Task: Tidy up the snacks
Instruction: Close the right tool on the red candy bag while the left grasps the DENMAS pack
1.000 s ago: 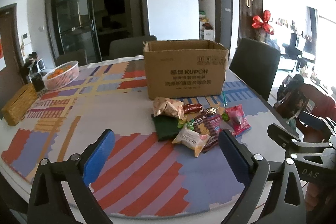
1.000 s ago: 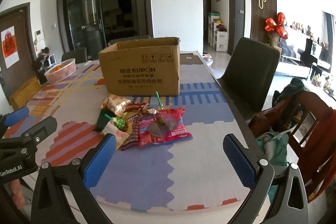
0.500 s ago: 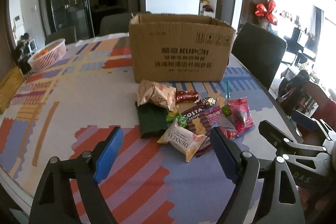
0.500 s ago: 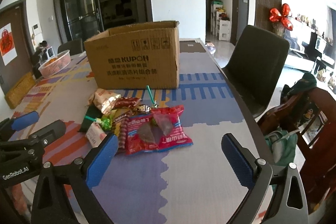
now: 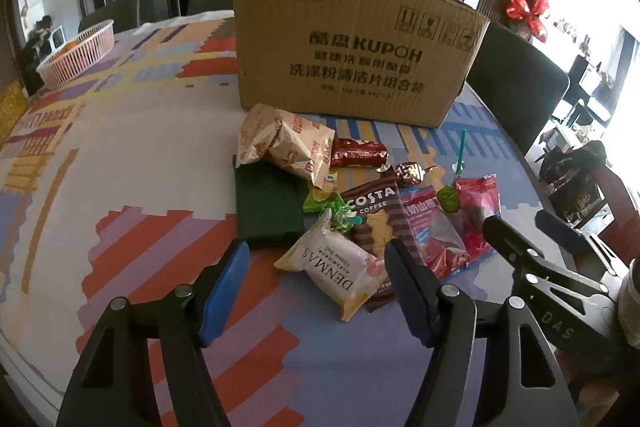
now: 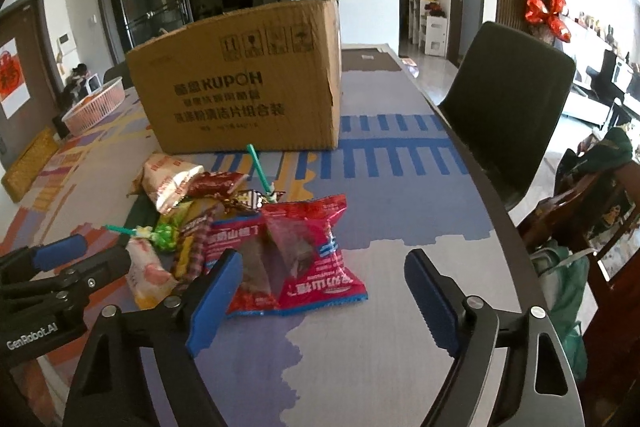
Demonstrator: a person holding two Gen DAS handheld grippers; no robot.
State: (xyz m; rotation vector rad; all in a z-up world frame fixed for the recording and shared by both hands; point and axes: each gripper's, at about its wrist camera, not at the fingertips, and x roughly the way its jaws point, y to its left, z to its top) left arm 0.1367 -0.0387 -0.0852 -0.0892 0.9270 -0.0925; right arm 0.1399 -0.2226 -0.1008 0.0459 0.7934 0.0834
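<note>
Your left hand-held gripper (image 5: 316, 285) is released, its blue fingers spread wide just above the worktop (image 5: 132, 155). The white DENMAS packet (image 5: 334, 267) lies between them, at the near edge of the snack pile. Behind it you see the brown COSTA packet (image 5: 378, 215), and to the left of that the dark green packet (image 5: 266, 205), which lies flat. The beige packet (image 5: 286, 143) rests on the far end of the green one, with the dark red bar (image 5: 358, 153) touching it on the right.

Your right hand-held gripper (image 6: 324, 297) is also released and grasps nothing. Its left finger is just beside the near corner of the red packet (image 6: 304, 255); the right finger is over bare worktop. A green lollipop (image 6: 160, 237) lies left of the red packet.

The cardboard box (image 5: 352, 47) stands upright on the far side of the pile, close to the snacks. A pink basket (image 5: 78, 53) stands far left on the worktop, well apart from the pile.
</note>
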